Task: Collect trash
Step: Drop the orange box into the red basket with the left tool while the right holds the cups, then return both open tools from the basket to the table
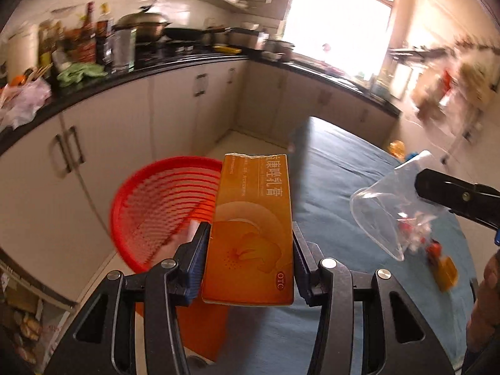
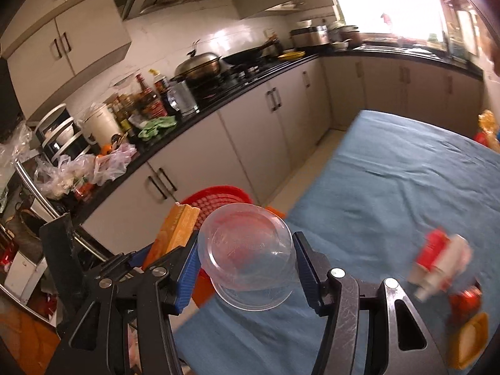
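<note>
My left gripper [image 1: 250, 229] is shut on a flat orange medicine carton [image 1: 253, 228], which stands up between the pads with its torn end away from me. Behind it to the left sits a red slotted basket [image 1: 159, 206] on an orange stool [image 1: 200, 325]. My right gripper [image 2: 247, 240] is shut on a clear plastic cup [image 2: 250, 256], lying sideways between the blue pads. The cup [image 1: 384, 215] also shows at the right of the left wrist view, over the blue-covered table [image 1: 337, 181]. The carton [image 2: 178, 231] and the basket [image 2: 218, 197] lie just left of the cup.
A red and white wrapper [image 2: 440, 256] and an orange plastic piece [image 2: 472, 337] lie on the blue tablecloth [image 2: 390, 187]. Beyond a strip of floor runs a black counter [image 2: 250, 93] crowded with bottles, pots and plastic bags, above white cupboards. A bright window is at the far right.
</note>
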